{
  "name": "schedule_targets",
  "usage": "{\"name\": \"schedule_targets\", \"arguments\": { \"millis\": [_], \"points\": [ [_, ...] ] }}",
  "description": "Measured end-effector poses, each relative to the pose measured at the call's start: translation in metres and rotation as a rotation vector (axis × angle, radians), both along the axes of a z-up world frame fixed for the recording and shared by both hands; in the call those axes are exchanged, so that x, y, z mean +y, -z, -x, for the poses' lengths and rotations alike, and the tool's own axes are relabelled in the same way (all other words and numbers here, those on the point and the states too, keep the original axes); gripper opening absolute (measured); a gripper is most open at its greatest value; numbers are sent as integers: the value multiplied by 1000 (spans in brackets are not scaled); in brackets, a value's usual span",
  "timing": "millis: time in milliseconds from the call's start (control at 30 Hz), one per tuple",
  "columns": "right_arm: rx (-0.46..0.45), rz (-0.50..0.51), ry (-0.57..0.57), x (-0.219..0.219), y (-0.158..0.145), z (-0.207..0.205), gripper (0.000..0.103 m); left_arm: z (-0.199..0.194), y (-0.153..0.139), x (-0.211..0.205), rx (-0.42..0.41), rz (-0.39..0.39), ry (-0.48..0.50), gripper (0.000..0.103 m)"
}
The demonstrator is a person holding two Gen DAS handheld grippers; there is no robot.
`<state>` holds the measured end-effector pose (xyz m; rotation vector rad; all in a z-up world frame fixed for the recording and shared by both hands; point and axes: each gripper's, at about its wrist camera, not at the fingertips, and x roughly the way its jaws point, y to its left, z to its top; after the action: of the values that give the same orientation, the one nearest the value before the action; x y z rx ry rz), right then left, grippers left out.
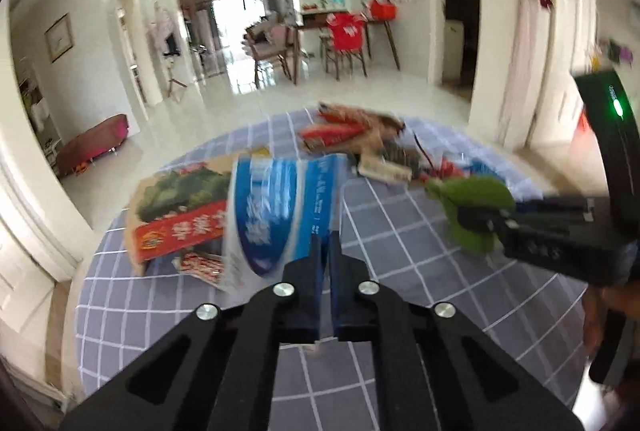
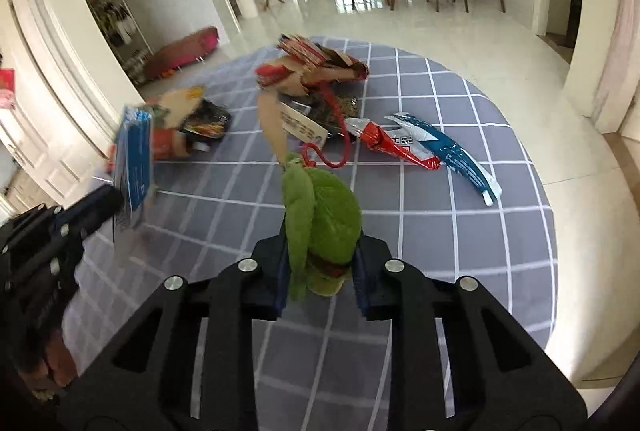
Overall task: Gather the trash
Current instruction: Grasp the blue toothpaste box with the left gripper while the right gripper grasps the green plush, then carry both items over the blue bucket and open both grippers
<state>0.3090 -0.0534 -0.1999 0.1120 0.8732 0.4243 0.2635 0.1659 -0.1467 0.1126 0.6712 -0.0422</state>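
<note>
Your left gripper [image 1: 326, 243] is sitting at the bottom centre of the left wrist view with its jaws pressed together, pinching the lower edge of a blue and white wrapper [image 1: 276, 207], which is standing up from the fingers and leaning toward the left of the frame. In the right wrist view that same wrapper [image 2: 134, 163] is showing edge-on at the left side, held by the left gripper [image 2: 108, 201].

Your right gripper [image 2: 320, 251] is squeezing a crumpled green wrapper [image 2: 320, 219] between its pads at the centre of the right wrist view; in the left wrist view it is appearing at the right edge [image 1: 476, 219] with the green wrapper [image 1: 472, 207] sticking out of it.

Both are hovering over a round table with a grey checked tablecloth [image 2: 460, 231]. Still lying on the cloth (all of it trash) are a printed cardboard box [image 1: 180, 207] at the left of the left wrist view, a heap of torn brown paper and packaging [image 2: 316, 71] at the upper centre of the right wrist view, a red string [image 2: 332, 151] just above the green wrapper, and a red, white and blue wrapper [image 2: 432, 151] at centre right.
</note>
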Motion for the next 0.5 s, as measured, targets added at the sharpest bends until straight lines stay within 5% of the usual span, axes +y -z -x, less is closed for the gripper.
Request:
{"name": "schedule_targets", "arguments": {
  "millis": [200,500],
  "points": [
    [-50,-118,-17,-22,-32,29,25,33,-37,2,-74,103,-30,1],
    [-116,-206,27,-76,-61,81,25,69,-66,-56,-103,195,109,1]
  ]
}}
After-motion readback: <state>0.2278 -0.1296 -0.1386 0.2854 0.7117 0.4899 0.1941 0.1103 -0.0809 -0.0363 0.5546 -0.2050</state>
